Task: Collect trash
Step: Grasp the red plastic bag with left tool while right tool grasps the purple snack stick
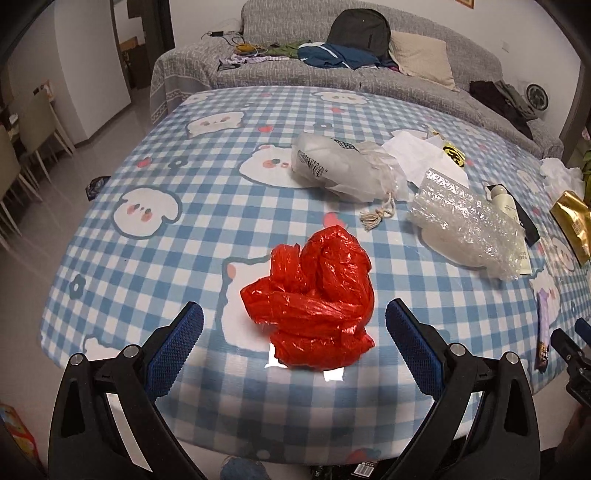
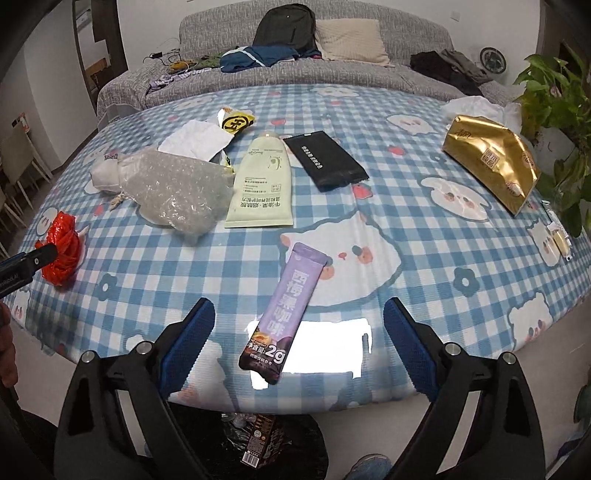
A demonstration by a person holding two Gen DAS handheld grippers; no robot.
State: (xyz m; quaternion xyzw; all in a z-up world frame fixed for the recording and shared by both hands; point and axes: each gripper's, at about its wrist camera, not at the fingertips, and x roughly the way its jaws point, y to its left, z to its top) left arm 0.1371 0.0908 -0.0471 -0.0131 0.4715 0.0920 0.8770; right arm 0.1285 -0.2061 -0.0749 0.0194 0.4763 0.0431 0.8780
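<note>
Jaws wide: left gripper straddles red bag; right gripper straddles purple sachet.

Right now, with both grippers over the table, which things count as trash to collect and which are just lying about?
Trash to collect:
- crumpled red plastic bag
- purple stick sachet
- clear bubble-wrap pouch
- pale green squeeze tube
- flat black packet
- gold foil bag

Just lying about:
- dark backpack
- beige cushion
- green potted plant

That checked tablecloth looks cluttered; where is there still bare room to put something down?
The tablecloth is bare left of the red plastic bag and along the sofa side. Another gap lies between the purple sachet and gold pouch. It is crowded around the bubble wrap, cream tube and black packet.
</note>
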